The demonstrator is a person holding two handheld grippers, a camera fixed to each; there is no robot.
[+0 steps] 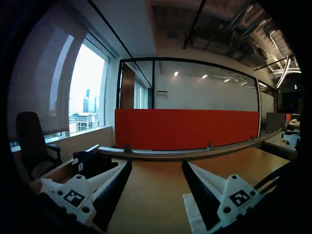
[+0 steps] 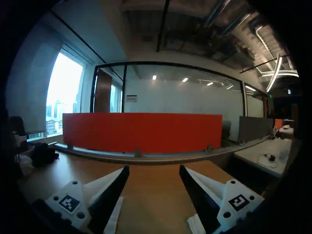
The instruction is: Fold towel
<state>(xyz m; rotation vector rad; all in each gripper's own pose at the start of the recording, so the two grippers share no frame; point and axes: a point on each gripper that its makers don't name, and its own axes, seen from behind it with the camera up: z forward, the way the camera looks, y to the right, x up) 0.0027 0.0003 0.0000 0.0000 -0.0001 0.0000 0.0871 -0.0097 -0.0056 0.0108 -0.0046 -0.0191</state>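
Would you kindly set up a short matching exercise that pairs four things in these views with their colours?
Things:
1. towel
2. divider
3. chair
4. desk

Colours:
A. black
B. wood brown
C. white
D. red

Pairs: 1-C, 2-D, 3-A, 4-B

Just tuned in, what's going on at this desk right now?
The left gripper and right gripper hover over the wooden desk, fingers open, gripping nothing. The white towel lies on the desk just beneath them, its edges showing near the fingers. Neither has taken hold of it yet.
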